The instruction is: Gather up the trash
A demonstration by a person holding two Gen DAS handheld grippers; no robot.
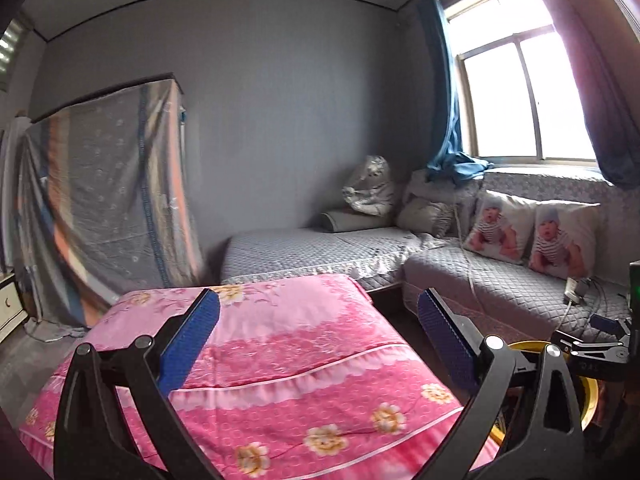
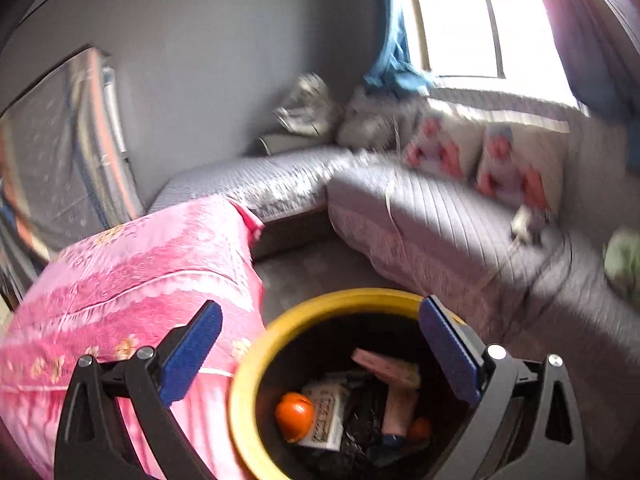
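- Already inside the round yellow-rimmed dark trash bin (image 2: 256,364), standing on the floor beside the pink floral bed's corner, lie an orange fruit (image 2: 294,416), a white printed carton (image 2: 326,420) and a pink tube (image 2: 398,404).
- The tube's long axis runs roughly upright in the picture, blue cap nearest the camera.
- The right gripper (image 2: 320,352) hangs empty, jaws wide, over the bin.
- The left gripper (image 1: 316,344), also spread and empty, faces the pink floral bed (image 1: 280,360).
- Risk, I judge: blur suggests fast swinging; a finger could clip the rim and tip the bin.

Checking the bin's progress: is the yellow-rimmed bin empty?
No: the bin holds an orange, a small carton and other rubbish.
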